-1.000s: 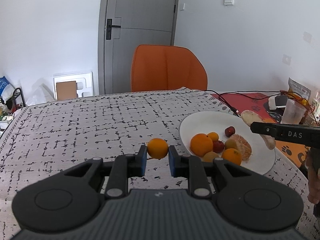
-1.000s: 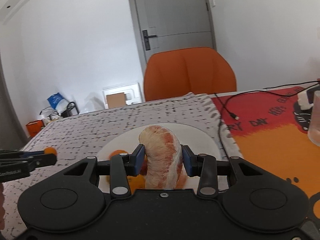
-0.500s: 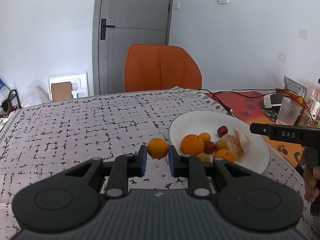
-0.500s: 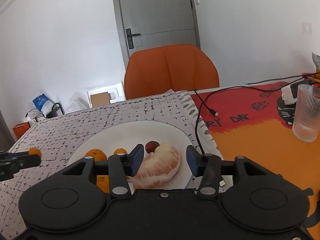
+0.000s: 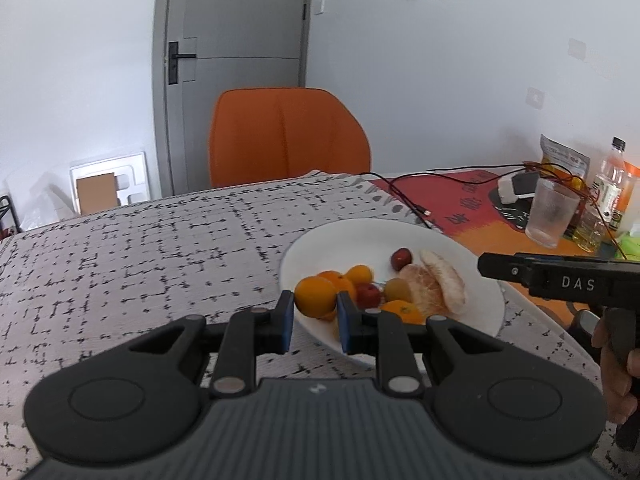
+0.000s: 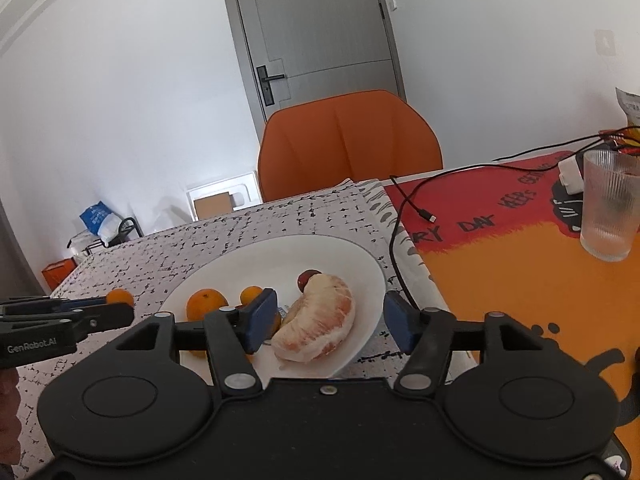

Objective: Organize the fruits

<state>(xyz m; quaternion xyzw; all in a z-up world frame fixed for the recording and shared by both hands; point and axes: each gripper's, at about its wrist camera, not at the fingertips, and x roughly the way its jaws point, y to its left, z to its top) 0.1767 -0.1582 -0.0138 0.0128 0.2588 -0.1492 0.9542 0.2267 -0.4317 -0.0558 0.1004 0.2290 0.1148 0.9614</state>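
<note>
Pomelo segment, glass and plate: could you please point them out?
Pomelo segment (image 6: pixel 316 328), right wrist view, middle of its flesh.
Glass (image 6: pixel 610 204), right wrist view, ribbed wall.
Plate (image 6: pixel 280 252), right wrist view, bare far side.

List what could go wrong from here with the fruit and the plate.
1. The left gripper pinches a small orange just above the near rim of the plate; let go too early, it could roll off across the tablecloth.
2. The fruit is heaped on the near side; a dropped orange may knock the red fruit loose.
3. The right gripper is opening around the peeled pomelo piece near the rim; pulling back carelessly could snag it or tip the plate.
</note>
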